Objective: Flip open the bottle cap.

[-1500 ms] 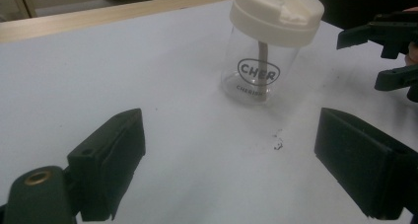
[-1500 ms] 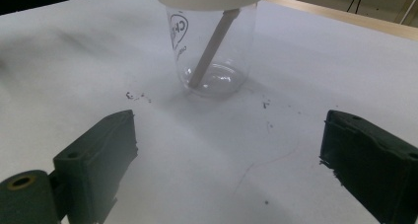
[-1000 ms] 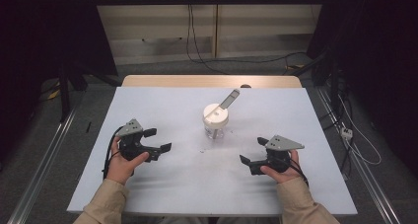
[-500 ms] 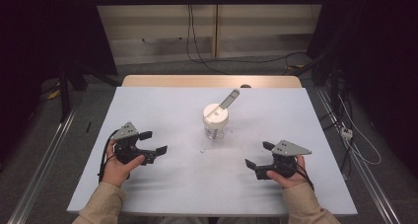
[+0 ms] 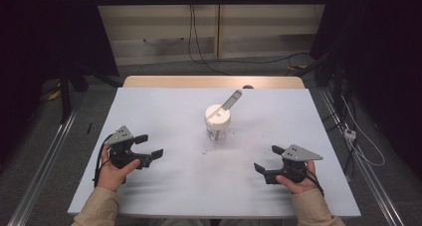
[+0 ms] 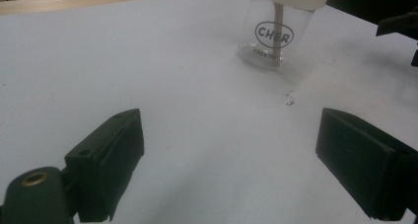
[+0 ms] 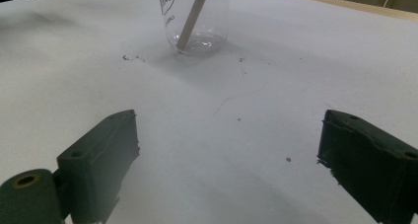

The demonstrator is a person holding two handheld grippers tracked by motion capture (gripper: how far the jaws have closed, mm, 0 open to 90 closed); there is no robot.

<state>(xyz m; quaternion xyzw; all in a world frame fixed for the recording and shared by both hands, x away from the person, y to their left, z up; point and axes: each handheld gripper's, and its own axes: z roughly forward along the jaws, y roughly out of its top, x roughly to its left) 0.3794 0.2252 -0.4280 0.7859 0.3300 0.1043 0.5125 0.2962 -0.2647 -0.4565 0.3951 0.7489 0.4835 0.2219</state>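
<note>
A clear jar (image 5: 218, 124) with a cream lid stands upright near the middle of the white table cover (image 5: 169, 106). A pale stick (image 5: 231, 99) pokes up through the lid, leaning to the far right. My left gripper (image 5: 149, 146) rests low at the left and points at the jar (image 6: 274, 39), jaws wide apart with nothing between them (image 6: 229, 145). My right gripper (image 5: 268, 159) sits at the right front, also aimed at the jar (image 7: 197, 17). Its jaws have just been closing slightly, still wide and empty (image 7: 229, 145).
Dark specks (image 5: 205, 150) lie on the cover in front of the jar. A wooden table edge (image 5: 209, 81) shows beyond the cover. Cables (image 5: 348, 131) and metal rails run along the floor on both sides.
My right hand has drifted to the right and toward the table's front edge. The left hand has barely shifted. The jar stands as before.
</note>
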